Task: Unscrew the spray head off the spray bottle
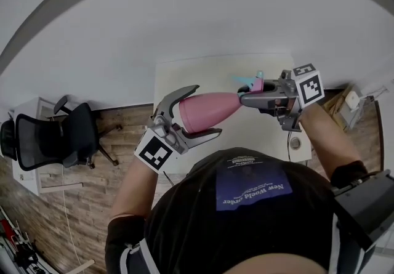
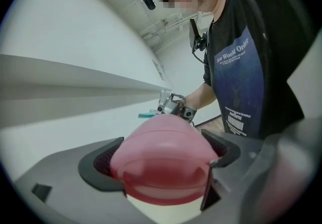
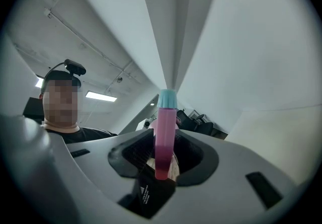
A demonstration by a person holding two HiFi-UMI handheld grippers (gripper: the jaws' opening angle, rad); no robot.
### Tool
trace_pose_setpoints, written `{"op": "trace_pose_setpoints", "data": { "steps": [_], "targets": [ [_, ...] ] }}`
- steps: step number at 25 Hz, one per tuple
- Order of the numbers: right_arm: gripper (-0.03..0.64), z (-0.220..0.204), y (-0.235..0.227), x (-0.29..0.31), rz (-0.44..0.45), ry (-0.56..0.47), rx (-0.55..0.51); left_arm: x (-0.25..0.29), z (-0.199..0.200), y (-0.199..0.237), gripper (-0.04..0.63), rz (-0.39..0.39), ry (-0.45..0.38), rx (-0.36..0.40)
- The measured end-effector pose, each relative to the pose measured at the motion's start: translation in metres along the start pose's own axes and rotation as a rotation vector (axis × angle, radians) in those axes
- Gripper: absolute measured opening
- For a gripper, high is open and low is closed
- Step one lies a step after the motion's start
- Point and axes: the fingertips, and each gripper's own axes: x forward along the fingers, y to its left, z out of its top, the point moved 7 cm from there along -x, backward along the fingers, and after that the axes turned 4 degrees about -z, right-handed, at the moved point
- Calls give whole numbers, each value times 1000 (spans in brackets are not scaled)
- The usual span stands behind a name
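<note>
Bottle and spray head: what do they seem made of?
The bottle looks like plastic: a smooth, rounded pink wall with a soft sheen, possibly slightly translucent. The spray head looks like hard moulded plastic, glossy pink, with a matte teal tip.

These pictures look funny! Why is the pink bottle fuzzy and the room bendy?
Left gripper view: the pink plastic spray bottle sits too near the lens, so it blurs. Right gripper view: its pink spray head with turquoise tip is soft too. Head view: the wide lens bends straight lines above the white table.
</note>
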Motion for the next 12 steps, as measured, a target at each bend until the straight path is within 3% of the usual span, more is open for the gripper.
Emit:
{"op": "trace_pose_setpoints", "data": {
  "steps": [5, 12],
  "targets": [
    [121, 1, 3, 1, 21, 1, 11, 2, 0, -8, 485, -51, -16, -1],
    [121, 4, -1, -11, 58, -62, 91, 18, 12, -14, 505, -53, -79, 2]
  ]
}}
